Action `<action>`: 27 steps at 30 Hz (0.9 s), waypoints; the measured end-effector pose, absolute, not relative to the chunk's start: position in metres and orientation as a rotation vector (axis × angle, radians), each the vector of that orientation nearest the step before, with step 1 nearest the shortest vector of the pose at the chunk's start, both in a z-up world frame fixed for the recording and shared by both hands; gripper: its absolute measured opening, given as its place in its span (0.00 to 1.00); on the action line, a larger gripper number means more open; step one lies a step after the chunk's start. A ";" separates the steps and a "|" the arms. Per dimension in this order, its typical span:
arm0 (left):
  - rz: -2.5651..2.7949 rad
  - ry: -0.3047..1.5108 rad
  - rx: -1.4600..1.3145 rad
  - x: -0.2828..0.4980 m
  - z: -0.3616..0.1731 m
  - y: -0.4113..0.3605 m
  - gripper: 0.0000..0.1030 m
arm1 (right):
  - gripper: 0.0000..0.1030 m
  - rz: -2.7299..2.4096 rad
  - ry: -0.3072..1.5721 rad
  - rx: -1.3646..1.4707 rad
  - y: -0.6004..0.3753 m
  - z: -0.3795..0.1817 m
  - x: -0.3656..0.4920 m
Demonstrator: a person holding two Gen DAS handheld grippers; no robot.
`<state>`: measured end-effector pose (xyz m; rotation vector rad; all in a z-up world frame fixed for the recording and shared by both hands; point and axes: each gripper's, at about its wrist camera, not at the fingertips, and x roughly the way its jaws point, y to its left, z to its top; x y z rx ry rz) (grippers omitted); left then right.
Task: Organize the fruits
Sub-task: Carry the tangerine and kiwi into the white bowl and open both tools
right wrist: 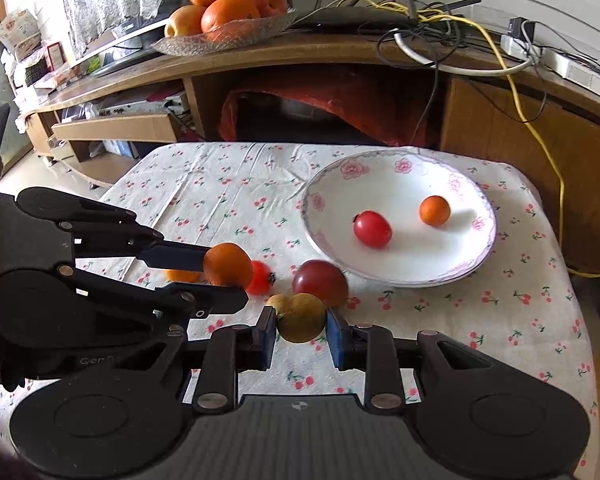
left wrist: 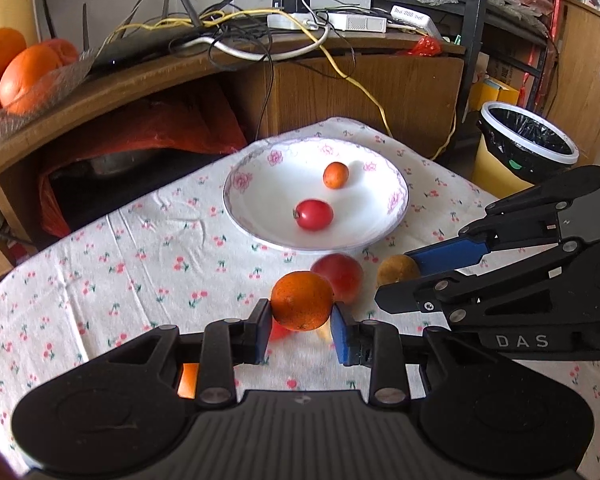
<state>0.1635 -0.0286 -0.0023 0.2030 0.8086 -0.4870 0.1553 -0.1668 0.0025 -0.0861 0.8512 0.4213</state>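
My left gripper (left wrist: 302, 320) is shut on an orange (left wrist: 302, 300), which also shows in the right wrist view (right wrist: 227, 265). My right gripper (right wrist: 301, 330) is shut on a brown-yellow fruit (right wrist: 301, 317), seen in the left wrist view (left wrist: 398, 269) too. A white floral plate (left wrist: 260, 176) holds a red tomato (left wrist: 313, 214) and a small orange fruit (left wrist: 335, 175). A dark red fruit (right wrist: 320, 282) lies on the cloth in front of the plate, between the grippers. A small red tomato (right wrist: 259, 278) and another orange piece (right wrist: 182, 275) lie behind the left gripper's fingers.
The table wears a white cherry-print cloth (left wrist: 140, 264). Behind it stands a wooden cabinet (left wrist: 380, 92) with cables and a glass dish of oranges (right wrist: 224, 36). A lined bin (left wrist: 528, 140) stands at the right of the table.
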 end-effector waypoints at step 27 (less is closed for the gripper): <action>-0.408 0.776 0.262 0.242 -0.028 -0.066 0.37 | 0.24 0.279 0.770 -0.160 -0.180 -0.010 0.231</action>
